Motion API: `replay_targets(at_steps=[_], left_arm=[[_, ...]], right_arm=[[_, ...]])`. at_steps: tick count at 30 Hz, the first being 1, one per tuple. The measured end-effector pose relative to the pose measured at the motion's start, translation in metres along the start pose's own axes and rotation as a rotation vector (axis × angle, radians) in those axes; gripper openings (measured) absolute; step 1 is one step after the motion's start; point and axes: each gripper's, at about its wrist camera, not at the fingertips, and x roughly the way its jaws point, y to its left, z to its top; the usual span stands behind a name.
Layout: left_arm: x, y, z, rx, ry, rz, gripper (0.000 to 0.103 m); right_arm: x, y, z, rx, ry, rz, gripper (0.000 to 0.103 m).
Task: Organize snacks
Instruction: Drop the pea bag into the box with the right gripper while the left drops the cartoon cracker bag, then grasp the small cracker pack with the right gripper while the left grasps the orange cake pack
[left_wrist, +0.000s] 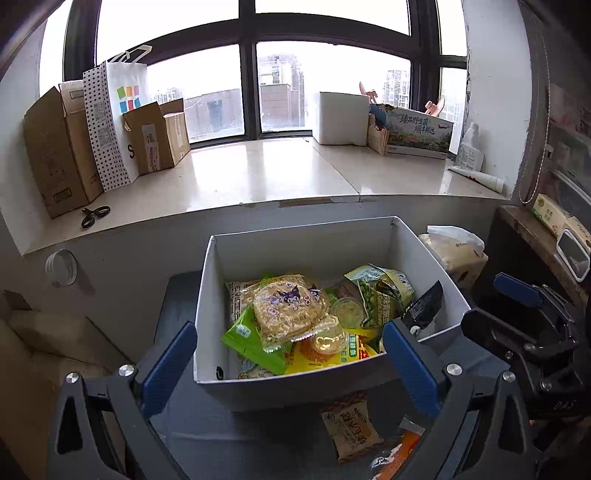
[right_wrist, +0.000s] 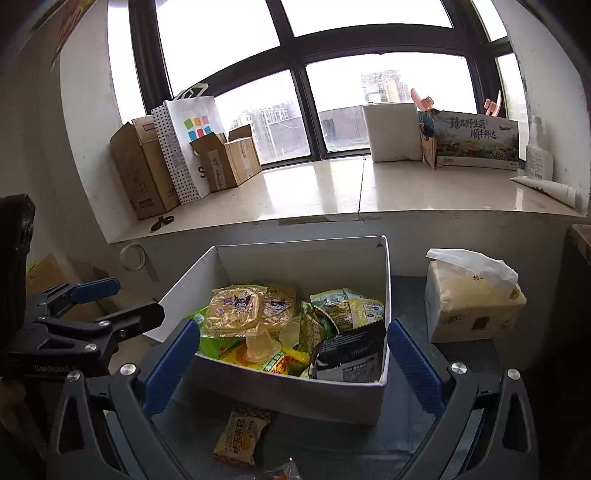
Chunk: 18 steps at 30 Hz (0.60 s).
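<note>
A white box (left_wrist: 424, 266) (right_wrist: 291, 397) on a dark table holds several snack packets: a Kuromi cracker pack (left_wrist: 291, 308) (right_wrist: 236, 308), green pea bags (left_wrist: 384, 291) (right_wrist: 347, 306), a black packet (left_wrist: 424, 304) (right_wrist: 351, 354) and jelly cups (left_wrist: 328, 338). A tan snack packet (left_wrist: 351, 430) (right_wrist: 240, 435) lies on the table in front of the box, with an orange packet (left_wrist: 399, 454) (right_wrist: 282, 472) beside it. My left gripper (left_wrist: 291, 363) is open and empty before the box. My right gripper (right_wrist: 295, 363) is open and empty, also before the box.
A tissue pack (right_wrist: 472, 306) (left_wrist: 454, 254) stands right of the box. The window sill (left_wrist: 266, 173) behind carries cardboard boxes (left_wrist: 59, 155), a paper bag (left_wrist: 110, 122), scissors (left_wrist: 94, 216), a white box (left_wrist: 341, 118) and a printed carton (left_wrist: 417, 133). A shelf (left_wrist: 535, 236) lies at right.
</note>
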Motion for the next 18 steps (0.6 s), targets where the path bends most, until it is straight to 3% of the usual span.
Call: replay_targets(at_steps=[4, 8, 14, 18], left_arm=[[-0.026, 0.000, -0.035, 0.010, 0.000, -0.033, 0.103], [-0.048, 0.005, -0.078, -0.008, 0.007, -0.027, 0.103], [-0.069, 0.019, -0.132, -0.045, 0.049, -0.033, 0.103], [-0.083, 0.025, -0.154, -0.022, 0.059, 0.001, 0.103]], right_arm=[[-0.031, 0.007, -0.033, 0.020, 0.005, 0.045, 0.103], [-0.045, 0.011, -0.075, 0.046, 0.049, 0.032, 0.103], [-0.019, 0.016, -0.128, 0.093, 0.182, 0.030, 0.103], [0.007, 0.030, -0.138, 0.059, 0.248, 0.020, 0.103]])
